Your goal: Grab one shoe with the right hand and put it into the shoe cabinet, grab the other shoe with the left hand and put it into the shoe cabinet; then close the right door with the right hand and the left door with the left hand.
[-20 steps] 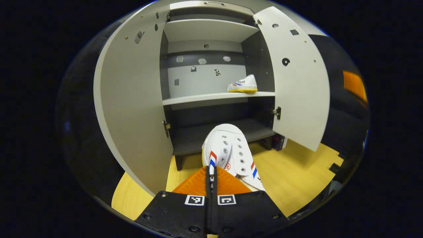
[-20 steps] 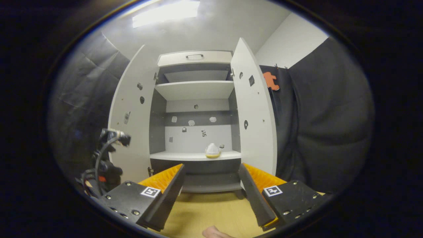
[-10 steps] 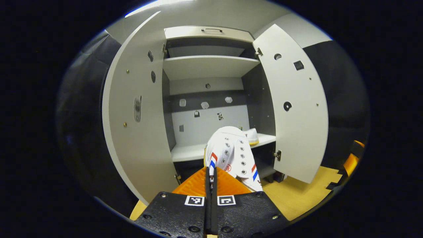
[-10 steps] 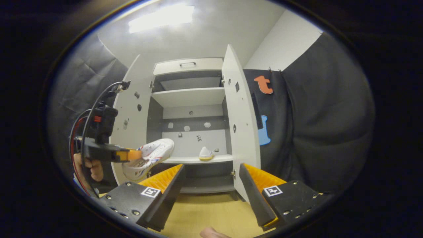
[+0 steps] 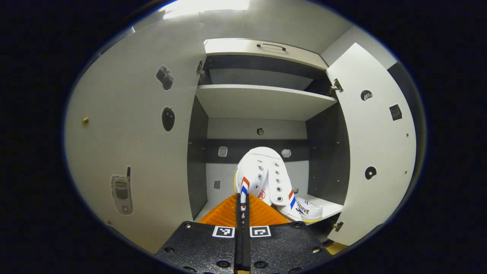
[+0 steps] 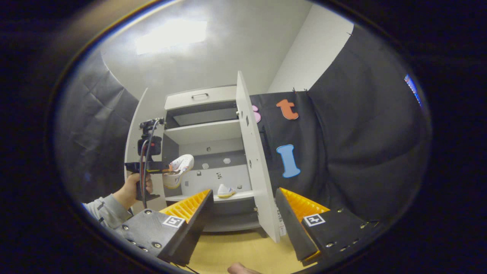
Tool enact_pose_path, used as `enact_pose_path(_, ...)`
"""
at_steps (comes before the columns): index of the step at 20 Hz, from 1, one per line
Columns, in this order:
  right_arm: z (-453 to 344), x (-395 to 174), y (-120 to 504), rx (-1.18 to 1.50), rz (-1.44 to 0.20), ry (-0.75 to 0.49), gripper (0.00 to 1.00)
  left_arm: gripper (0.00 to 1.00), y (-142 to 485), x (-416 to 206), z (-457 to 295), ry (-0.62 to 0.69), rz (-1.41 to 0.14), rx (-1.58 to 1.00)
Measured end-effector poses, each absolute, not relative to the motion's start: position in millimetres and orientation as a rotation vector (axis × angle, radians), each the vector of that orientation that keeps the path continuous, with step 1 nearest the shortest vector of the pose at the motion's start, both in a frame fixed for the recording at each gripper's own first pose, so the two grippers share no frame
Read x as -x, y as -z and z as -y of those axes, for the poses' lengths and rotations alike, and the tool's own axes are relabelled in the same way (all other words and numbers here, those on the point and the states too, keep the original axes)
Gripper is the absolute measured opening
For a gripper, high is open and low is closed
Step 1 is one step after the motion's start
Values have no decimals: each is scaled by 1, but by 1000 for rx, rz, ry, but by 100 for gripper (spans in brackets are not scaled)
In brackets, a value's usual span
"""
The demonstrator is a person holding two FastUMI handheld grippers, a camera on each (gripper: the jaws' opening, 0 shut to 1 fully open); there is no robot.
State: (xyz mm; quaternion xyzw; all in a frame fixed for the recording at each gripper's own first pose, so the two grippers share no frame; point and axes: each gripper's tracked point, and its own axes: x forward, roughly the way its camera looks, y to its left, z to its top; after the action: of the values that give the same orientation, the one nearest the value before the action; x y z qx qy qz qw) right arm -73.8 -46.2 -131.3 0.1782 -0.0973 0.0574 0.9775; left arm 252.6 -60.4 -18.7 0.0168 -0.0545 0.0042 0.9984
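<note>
Shoes, two counted. Left gripper view: left tool (image 5: 242, 198) pinched tight on second shoe (image 5: 262, 177), held at cabinet (image 5: 262, 101) mouth; first shoe (image 5: 309, 210) already on shelf.

Right gripper view: right tool (image 6: 241, 207) wide apart, empty. Two doors (image 6: 255, 160), both open. Left to do, by my reckoning: set shoe down, close doors.

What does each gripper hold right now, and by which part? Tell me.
The left gripper is shut on the white shoe, pinching its upper edge beside the eyelets, toe pointing into the cabinet. The right gripper is open, holding nothing.
</note>
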Motion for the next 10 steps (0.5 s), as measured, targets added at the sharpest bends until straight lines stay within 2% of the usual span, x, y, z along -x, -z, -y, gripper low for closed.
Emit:
enact_pose_path(5,36,77,138,-252,188,-149,96,0,61,-319,77,-9,-72,-18)
enact_pose_path(8,31,70,145,-254,166,-134,97,0,86,-356,73,-23,-133,25)
enact_pose_path(10,20,69,145,-257,166,-167,98,0,100,-378,65,-47,-156,52)
